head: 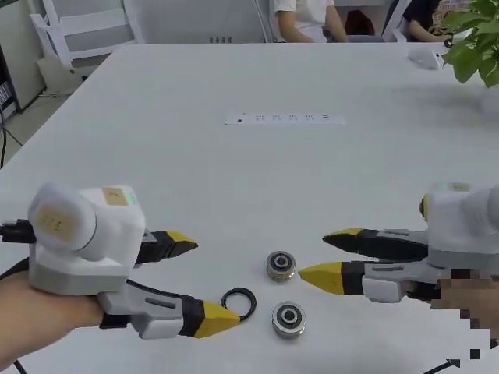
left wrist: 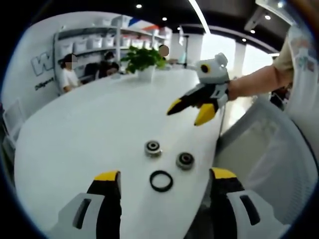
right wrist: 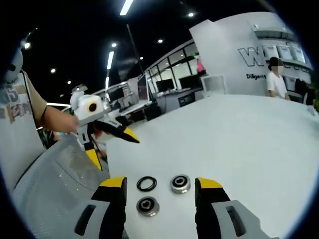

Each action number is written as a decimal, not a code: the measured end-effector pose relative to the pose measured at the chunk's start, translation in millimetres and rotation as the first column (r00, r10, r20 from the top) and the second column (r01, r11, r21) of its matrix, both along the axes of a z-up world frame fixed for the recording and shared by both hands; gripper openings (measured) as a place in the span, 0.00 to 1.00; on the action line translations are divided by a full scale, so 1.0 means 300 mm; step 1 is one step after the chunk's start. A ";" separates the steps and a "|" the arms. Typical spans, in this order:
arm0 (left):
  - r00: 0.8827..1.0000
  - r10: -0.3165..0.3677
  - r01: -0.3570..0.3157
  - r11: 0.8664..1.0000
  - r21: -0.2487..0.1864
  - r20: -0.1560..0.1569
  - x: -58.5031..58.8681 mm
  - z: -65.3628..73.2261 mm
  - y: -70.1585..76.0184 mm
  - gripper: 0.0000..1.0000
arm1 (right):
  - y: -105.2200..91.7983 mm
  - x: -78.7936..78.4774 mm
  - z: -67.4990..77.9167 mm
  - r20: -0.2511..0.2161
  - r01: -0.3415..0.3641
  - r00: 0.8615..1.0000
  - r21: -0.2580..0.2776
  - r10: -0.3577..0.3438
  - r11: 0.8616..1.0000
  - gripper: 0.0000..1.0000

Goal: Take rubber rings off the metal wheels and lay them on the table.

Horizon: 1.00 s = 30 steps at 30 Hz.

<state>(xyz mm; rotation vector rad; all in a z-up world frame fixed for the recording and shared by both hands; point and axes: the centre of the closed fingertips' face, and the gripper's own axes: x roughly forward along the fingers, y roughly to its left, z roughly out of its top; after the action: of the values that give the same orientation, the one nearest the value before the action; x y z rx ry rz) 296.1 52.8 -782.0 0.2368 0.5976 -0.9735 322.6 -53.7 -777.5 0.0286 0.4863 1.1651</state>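
Note:
Two metal wheels lie on the white table (head: 234, 171): one (head: 280, 265) farther from me, one (head: 288, 319) nearer the front edge, each with a dark band around it. A loose black rubber ring (head: 238, 302) lies flat just left of them. My left gripper (head: 195, 282) is open at the lower left, its yellow tips beside the ring. My right gripper (head: 323, 255) is open at the right, its tips pointing at the farther wheel. The left gripper view has the ring (left wrist: 161, 180) and both wheels (left wrist: 153, 148) (left wrist: 185, 160) ahead of the open jaws. The right gripper view shows the ring (right wrist: 146, 183) and wheels (right wrist: 180, 183) (right wrist: 148, 205).
A white power strip (head: 284, 119) lies mid-table. A green plant (head: 477, 39) stands at the far right. People sit behind the table's far edge, and a white chair (head: 78, 31) stands at the far left.

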 end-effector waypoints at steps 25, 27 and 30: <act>0.999 0.032 -0.032 0.999 0.000 0.040 -0.035 0.028 0.045 0.78 | -0.119 -0.103 -0.060 0.127 -0.001 0.992 -0.154 0.021 0.988 0.64; 0.999 0.032 -0.032 0.999 0.005 0.043 -0.042 0.026 0.051 0.78 | -0.122 -0.110 -0.068 0.131 -0.003 0.991 -0.165 0.025 0.986 0.64; 0.998 0.030 -0.031 0.999 0.013 0.047 -0.052 0.027 0.059 0.79 | -0.127 -0.116 -0.073 0.131 -0.001 0.991 -0.169 0.024 0.986 0.66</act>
<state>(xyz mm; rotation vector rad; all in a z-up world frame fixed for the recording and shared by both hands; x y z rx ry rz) 280.6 70.5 -774.0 0.2610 0.5640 -0.9325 287.8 -91.9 -799.4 -0.1979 0.4661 1.1267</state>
